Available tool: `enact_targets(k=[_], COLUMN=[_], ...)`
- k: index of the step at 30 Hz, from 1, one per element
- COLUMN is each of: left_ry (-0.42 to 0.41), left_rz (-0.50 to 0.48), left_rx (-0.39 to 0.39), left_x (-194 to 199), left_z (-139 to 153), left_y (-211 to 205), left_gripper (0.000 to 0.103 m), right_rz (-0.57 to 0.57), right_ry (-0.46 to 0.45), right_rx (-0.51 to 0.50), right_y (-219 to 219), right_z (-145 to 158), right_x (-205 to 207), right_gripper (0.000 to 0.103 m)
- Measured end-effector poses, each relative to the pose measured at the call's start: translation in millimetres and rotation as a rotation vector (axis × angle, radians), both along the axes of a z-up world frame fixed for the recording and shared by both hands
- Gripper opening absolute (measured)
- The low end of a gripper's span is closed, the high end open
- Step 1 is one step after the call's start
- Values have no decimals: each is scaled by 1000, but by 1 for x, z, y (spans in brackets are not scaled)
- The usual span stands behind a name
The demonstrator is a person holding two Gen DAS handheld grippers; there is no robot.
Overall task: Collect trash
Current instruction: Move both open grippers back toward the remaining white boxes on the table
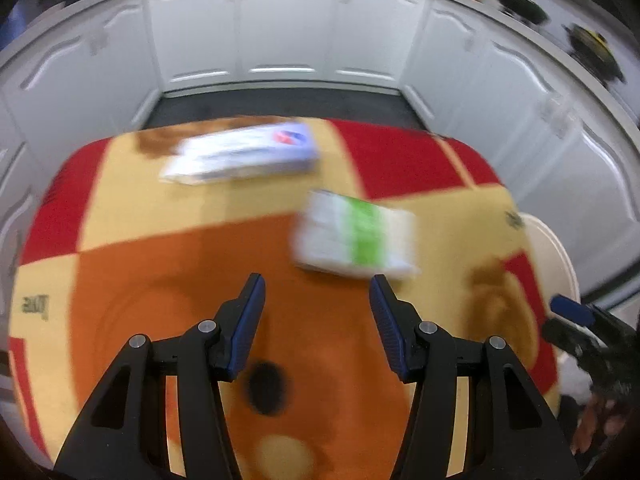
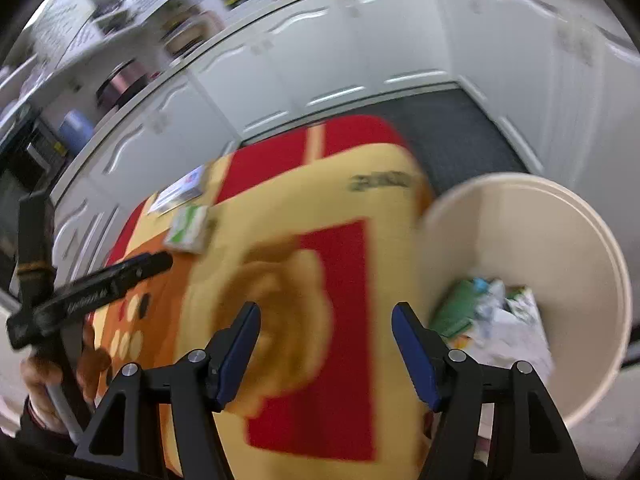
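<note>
Two pieces of trash lie on the red, yellow and orange tablecloth (image 1: 168, 264): a white box with a green band (image 1: 356, 236) and, farther back, a long white and blue box (image 1: 244, 154). My left gripper (image 1: 318, 296) hangs open over the cloth, with the green-banded box just beyond its right fingertip. The right wrist view shows both boxes small at the far left, the green one (image 2: 188, 228) and the blue one (image 2: 180, 190). My right gripper (image 2: 326, 314) is open and empty above the cloth, beside a cream bin (image 2: 576, 240) holding crumpled trash (image 2: 496, 316).
White cabinet doors (image 1: 280, 32) curve behind the table, with a dark floor strip (image 1: 280, 106) in front of them. A hand (image 2: 40, 372) holds the left gripper's body (image 2: 92, 284) at the left of the right wrist view. The bin's rim (image 1: 556, 248) shows at the table's right edge.
</note>
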State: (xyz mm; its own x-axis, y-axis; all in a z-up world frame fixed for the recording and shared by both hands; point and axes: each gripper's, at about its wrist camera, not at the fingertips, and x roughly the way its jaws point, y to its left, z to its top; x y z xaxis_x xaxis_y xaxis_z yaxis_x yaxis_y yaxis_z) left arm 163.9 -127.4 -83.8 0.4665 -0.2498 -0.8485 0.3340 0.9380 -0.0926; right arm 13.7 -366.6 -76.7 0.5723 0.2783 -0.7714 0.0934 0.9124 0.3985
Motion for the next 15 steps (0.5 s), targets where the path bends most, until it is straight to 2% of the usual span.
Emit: enact_targets(k=[4,6,8,10,12,15], left_ry=[-4,-1,12,32,63,67], left_rz=[58,78,79,56,2,-71], left_rx=[-15,-45,-77,-98,-118,-79], left_x=[37,54,73,89,111,131], left_z=[5,8,12,12,10,6], left_y=[34,43,49,52,51,48], left_gripper=[54,61,64,73,73,73], right_rz=[125,201,271,331,401,499], right_ry=[-27,-39,-48,-60,-75,-82], right_rx=[-35,-63,-109,-137,-162,-206], right_y=[38,56,75,89,102,117], right_z=[5,7,7,7,7,5], right_x=[31,46,64,80,96,119], right_gripper=[74,76,79,79,79,85])
